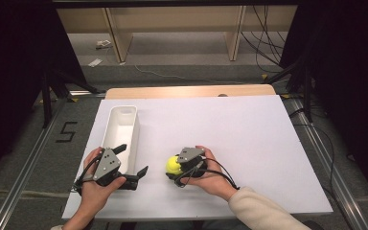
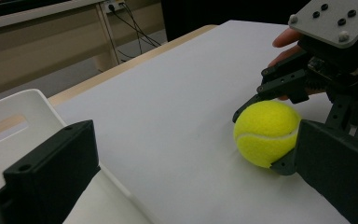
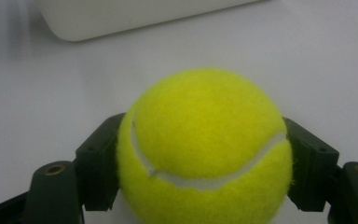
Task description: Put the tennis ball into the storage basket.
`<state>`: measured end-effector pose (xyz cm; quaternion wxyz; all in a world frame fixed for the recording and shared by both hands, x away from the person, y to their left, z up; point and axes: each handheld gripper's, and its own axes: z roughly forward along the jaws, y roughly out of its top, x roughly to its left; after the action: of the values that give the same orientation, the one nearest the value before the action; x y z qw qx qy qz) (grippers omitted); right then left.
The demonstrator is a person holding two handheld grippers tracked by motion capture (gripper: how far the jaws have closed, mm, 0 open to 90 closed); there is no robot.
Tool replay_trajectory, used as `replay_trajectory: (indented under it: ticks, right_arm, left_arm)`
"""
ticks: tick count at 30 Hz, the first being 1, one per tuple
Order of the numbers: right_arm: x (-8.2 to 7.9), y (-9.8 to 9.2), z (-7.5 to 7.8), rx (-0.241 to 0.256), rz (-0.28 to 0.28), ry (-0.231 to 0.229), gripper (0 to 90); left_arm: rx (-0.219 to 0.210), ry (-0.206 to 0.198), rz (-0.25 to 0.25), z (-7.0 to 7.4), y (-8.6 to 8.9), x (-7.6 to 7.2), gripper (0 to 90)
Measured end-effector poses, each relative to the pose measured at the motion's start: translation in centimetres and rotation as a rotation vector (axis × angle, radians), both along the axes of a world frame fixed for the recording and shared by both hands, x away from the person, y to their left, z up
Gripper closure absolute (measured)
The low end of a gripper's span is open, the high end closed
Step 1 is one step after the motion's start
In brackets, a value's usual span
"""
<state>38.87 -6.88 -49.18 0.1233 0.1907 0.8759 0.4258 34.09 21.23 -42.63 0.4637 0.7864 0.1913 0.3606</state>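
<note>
Hands come in from the bottom of the high view, each holding a gripper over a white board (image 1: 230,139) that covers the table. The right gripper (image 1: 176,167) lies low near the front middle of the board, its jaws pointing left and closed around a yellow tennis ball (image 1: 174,165) that sits on the white surface. The left gripper (image 1: 135,165) is at the front left, its two black jaws spread wide with nothing between them, reaching toward the near end of a long white bin (image 1: 135,129) that runs away from the person along the board's left side. Ball and bin are near each other but apart. From the left gripper view, that gripper's jaws stand far apart at the lower corners; one overlaps the bin's (image 2: 23,107) rim at the left, and between them lies bare white board. The tennis ball (image 2: 265,133) rests on the board at the right, pinched by the right gripper (image 2: 261,135), whose grey plate shows at the top right corner with fingers (image 2: 286,38) behind it. In the right gripper view, the tennis ball (image 3: 205,149) sits squarely between the two black jaws, both pads pressed against its sides, its white seam curving across the front. The bin's (image 3: 121,18) rounded white wall crosses the top of that view, beyond the ball.
</note>
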Motion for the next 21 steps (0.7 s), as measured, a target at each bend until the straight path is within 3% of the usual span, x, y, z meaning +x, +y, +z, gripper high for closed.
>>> replay_trajectory:
  ticks: [21]
  right_arm:
    - [0.16, -0.14, 0.42, 0.009, -0.011, -0.008, 26.8]
  left_arm:
    - [-0.003, 0.000, 0.001, 0.02, 0.01, -0.03, 0.0]
